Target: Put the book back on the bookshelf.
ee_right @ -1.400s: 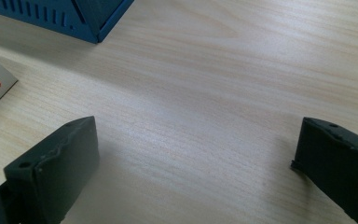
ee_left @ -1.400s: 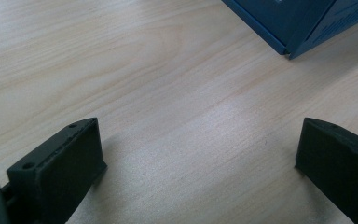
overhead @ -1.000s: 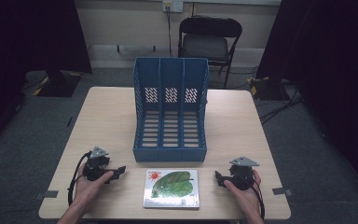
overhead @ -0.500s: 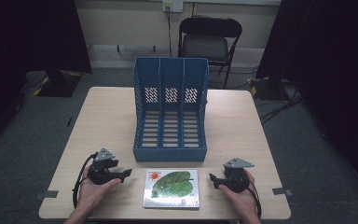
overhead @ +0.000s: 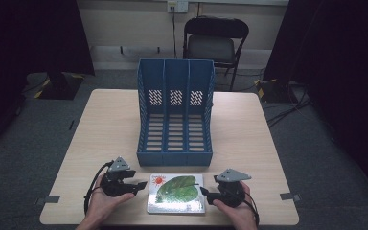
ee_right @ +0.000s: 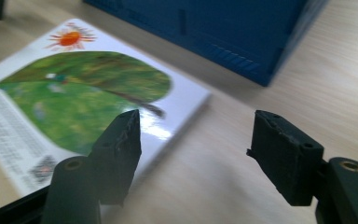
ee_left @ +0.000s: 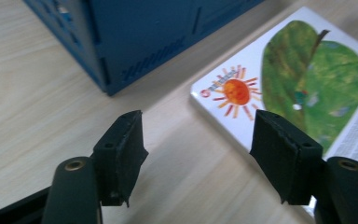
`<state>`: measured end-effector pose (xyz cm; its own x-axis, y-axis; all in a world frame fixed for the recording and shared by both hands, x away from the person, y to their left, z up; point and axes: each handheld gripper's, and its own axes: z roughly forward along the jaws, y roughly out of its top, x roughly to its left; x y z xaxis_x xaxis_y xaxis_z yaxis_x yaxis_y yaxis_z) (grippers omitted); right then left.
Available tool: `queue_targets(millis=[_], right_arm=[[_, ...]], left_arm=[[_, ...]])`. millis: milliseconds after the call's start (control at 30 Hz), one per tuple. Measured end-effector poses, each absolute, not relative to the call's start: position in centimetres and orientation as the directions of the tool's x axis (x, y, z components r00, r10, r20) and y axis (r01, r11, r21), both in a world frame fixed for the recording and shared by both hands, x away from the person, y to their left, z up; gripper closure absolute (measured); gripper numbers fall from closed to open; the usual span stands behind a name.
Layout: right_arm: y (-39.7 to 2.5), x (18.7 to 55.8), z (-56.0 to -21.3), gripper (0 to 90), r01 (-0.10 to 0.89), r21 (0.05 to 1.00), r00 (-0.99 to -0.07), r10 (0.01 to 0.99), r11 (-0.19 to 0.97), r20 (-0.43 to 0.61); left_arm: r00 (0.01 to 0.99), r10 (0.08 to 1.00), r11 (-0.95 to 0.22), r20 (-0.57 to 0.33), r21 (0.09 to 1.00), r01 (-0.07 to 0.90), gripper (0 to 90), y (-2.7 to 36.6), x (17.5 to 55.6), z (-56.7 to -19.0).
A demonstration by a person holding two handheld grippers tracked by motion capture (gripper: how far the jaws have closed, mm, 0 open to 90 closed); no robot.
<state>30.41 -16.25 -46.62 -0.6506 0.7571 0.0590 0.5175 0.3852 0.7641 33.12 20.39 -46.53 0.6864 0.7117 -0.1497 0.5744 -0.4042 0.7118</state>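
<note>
The person's forearms are cut off by the bottom edge of the high view, and the near edge of the book [overhead: 176,193] lies close to the table's [overhead: 249,143] front edge. In the left gripper view the book's far end runs out of the picture at right, and its small print is too blurred to read; in the right gripper view the print and a square code at its corner are likewise unreadable. One blue file rack [overhead: 175,115] stands at mid-table, divided into three compartments; all three show bare slotted floors. One book lies flat just in front of the rack, apart from it, cover up, showing a green leaf and an orange sun. There are two grippers. The left gripper [overhead: 138,188] sits just left of the book with its jaws spread, one over bare table and the other over the book's corner, pinching nothing. The right gripper [overhead: 206,193] sits at the book's right edge, jaws spread and holding nothing. One folding chair [overhead: 214,42] stands behind the table.
</note>
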Motion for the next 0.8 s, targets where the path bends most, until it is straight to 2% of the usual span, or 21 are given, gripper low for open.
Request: queue_targets(millis=[200,400,500,633,800], right_arm=[[-14.3,29.5,-46.9,27.7,0.494,0.756,-0.714,0.696,0.429,0.072],[-13.9,29.1,-47.7,24.9,0.510,0.745,-0.730,0.675,0.431,0.109],[-14.0,28.8,-48.2,21.7,0.509,0.736,-0.749,0.652,0.447,0.123],[-13.9,28.7,-48.3,20.4,0.509,0.729,-0.752,0.649,0.458,0.118],[-13.9,28.6,-48.8,14.9,0.518,0.716,-0.750,0.650,0.468,0.118]], left_arm=[[0.719,0.675,-0.426,-0.164,0.709,0.562,35.1,19.1,33.1,-46.5],[0.731,0.658,-0.432,-0.178,0.706,0.561,33.8,17.7,33.2,-47.0],[0.739,0.651,-0.448,-0.173,0.699,0.558,26.8,17.4,33.5,-47.3],[0.748,0.639,-0.462,-0.179,0.687,0.560,23.4,17.1,33.7,-47.6],[0.732,0.649,-0.432,-0.207,0.692,0.579,24.3,17.2,34.6,-48.0]])
